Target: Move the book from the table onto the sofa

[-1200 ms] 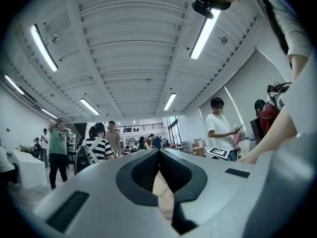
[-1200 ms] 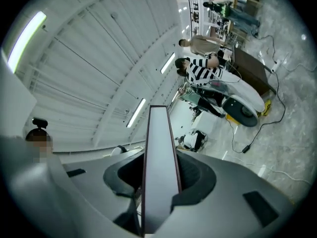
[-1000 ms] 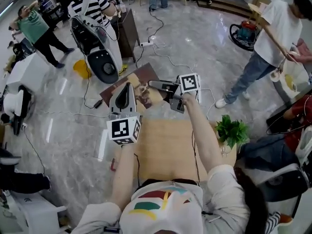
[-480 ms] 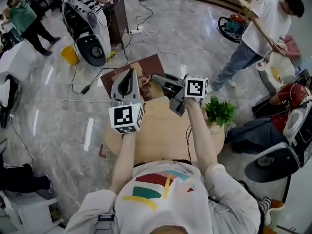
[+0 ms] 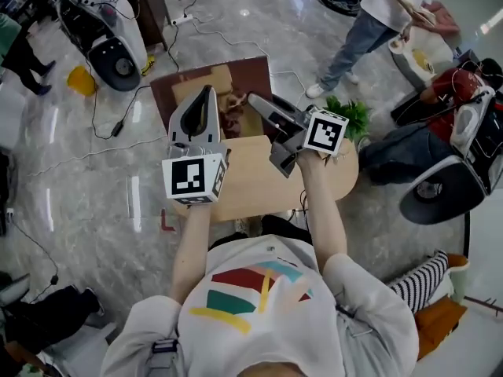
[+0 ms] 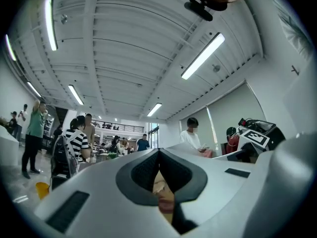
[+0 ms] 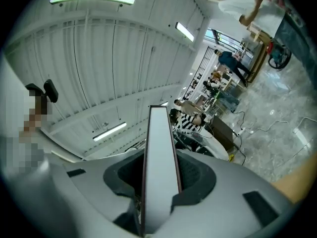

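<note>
Status: pick-up is done, the drop is not. The book (image 5: 236,81) is off the table (image 5: 251,187), carried roughly flat past its far edge over the glossy marble-look floor (image 5: 94,171). The right gripper (image 5: 255,100) is clamped on it: in the right gripper view the pale, smooth page block (image 7: 159,152) runs straight up between the dark ribbed pads, a thin dark-red cover line on each side. The left gripper (image 5: 206,96) looks pinched on the book's near-left edge; in its own view the jaws nearly meet, with only a sliver of printed cover (image 6: 162,190) between them, so I'd call that a grip on the cover, but the view is tight. Book is a flat hardback-style rectangle, brown matte cover with a tan picture panel. Table top is light wood, rounded corners, leafy green plant (image 5: 346,116) at its right end. What's left: carry it to the sofa, lay it down, release both. I can't pick out the sofa for certain in any view.
</note>
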Demonstrator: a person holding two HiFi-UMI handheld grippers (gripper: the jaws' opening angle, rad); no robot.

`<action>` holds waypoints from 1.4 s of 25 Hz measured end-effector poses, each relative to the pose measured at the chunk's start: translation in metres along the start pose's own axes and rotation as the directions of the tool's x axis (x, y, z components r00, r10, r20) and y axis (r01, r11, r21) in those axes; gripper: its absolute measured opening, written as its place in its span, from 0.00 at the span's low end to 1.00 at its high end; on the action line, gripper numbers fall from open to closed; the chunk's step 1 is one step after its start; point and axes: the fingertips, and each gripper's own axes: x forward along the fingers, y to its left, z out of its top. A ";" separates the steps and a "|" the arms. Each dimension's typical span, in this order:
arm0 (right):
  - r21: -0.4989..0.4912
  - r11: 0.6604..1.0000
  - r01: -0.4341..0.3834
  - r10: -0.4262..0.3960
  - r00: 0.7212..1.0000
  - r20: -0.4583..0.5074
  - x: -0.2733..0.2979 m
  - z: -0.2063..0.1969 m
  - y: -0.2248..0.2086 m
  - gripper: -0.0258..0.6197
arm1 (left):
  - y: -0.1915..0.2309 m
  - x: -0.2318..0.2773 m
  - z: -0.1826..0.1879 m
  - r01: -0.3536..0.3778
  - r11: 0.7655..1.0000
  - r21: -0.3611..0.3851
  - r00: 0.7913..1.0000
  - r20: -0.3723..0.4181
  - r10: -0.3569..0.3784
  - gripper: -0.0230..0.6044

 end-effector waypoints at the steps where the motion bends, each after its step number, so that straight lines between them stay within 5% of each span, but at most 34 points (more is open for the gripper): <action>1: -0.004 1.000 0.021 -0.021 1.000 0.020 -0.005 -0.001 0.005 0.28 | -0.004 -0.001 0.002 0.027 1.000 -0.007 1.000 0.004 -0.027 0.05; 9: -0.035 0.981 0.190 -0.181 0.966 0.183 -0.090 0.013 0.012 0.28 | -0.082 0.014 0.002 0.244 0.968 -0.053 0.970 0.032 -0.242 0.05; 16: -0.042 0.951 0.307 -0.275 0.897 0.347 -0.174 0.034 0.014 0.28 | -0.157 0.035 0.004 0.422 0.904 -0.070 0.906 0.047 -0.420 0.05; 23: -0.021 0.847 0.532 -0.448 0.735 0.509 -0.362 0.066 0.026 0.28 | -0.347 0.052 0.004 0.640 0.762 -0.100 0.768 0.078 -0.635 0.05; 27: 0.018 0.773 0.635 -0.513 0.607 0.607 -0.466 0.067 0.053 0.28 | -0.455 0.037 -0.001 0.757 0.638 -0.143 0.652 0.098 -0.752 0.05; 32: 0.060 0.702 0.710 -0.554 0.490 0.673 -0.603 0.059 0.100 0.28 | -0.591 -0.007 0.007 0.822 0.544 -0.166 0.565 0.124 -0.816 0.05; 35: 0.126 0.649 0.750 -0.584 0.385 0.714 -0.688 0.041 0.137 0.28 | -0.679 -0.045 0.016 0.870 0.457 -0.183 0.482 0.132 -0.866 0.05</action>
